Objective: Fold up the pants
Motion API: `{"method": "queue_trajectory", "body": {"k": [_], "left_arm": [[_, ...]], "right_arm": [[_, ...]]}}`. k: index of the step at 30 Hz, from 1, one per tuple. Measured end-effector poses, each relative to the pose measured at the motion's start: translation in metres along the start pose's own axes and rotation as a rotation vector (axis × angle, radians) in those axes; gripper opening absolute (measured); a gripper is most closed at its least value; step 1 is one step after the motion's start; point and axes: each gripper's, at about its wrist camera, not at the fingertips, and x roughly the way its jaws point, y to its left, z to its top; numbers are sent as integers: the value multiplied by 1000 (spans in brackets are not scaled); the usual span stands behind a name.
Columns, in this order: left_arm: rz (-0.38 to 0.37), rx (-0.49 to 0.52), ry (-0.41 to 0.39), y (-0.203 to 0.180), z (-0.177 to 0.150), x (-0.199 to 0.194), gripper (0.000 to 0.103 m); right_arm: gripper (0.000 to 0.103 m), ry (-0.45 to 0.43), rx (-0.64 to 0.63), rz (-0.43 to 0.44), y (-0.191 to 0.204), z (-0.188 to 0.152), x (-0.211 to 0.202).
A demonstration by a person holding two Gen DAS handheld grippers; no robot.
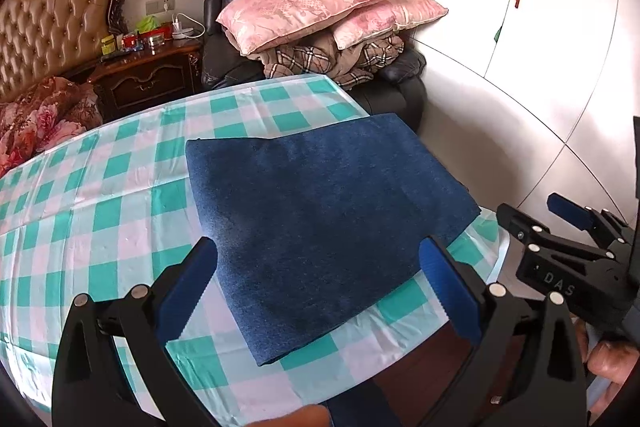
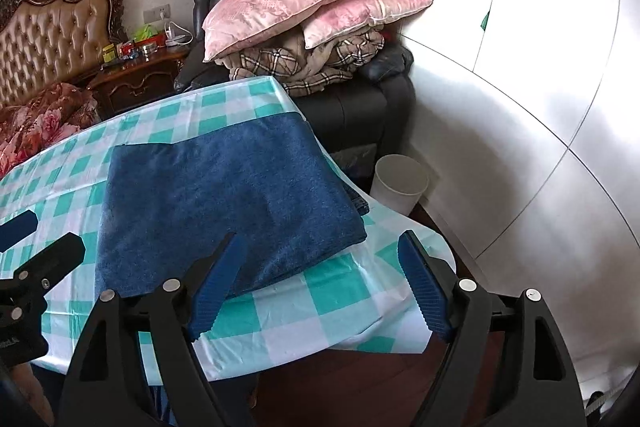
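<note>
Checked tablecloth [image 1: 100,187], one folded pants [image 1: 320,207], two tools [image 1: 320,283] [image 2: 320,283] wide open, empty

Our left gripper [image 1: 316,291] and right gripper [image 2: 320,287] look the same: black frames, ridged blue pads, silver round screws, white "DAS" lettering.

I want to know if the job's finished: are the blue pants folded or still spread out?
Folded. The blue pants lie as a compact rectangle on the checked tablecloth, with stacked layer edges showing at the right side. Both grippers are open and clear of them.
</note>
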Motion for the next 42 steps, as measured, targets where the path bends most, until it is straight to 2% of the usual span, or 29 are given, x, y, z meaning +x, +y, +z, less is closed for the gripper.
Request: {"method": "queue_trajectory", "body": {"k": [42], "left_arm": [[-5, -5, 9, 3, 2, 7, 101]], "right_arm": [[77, 8, 2, 13, 3, 0, 5]]}}
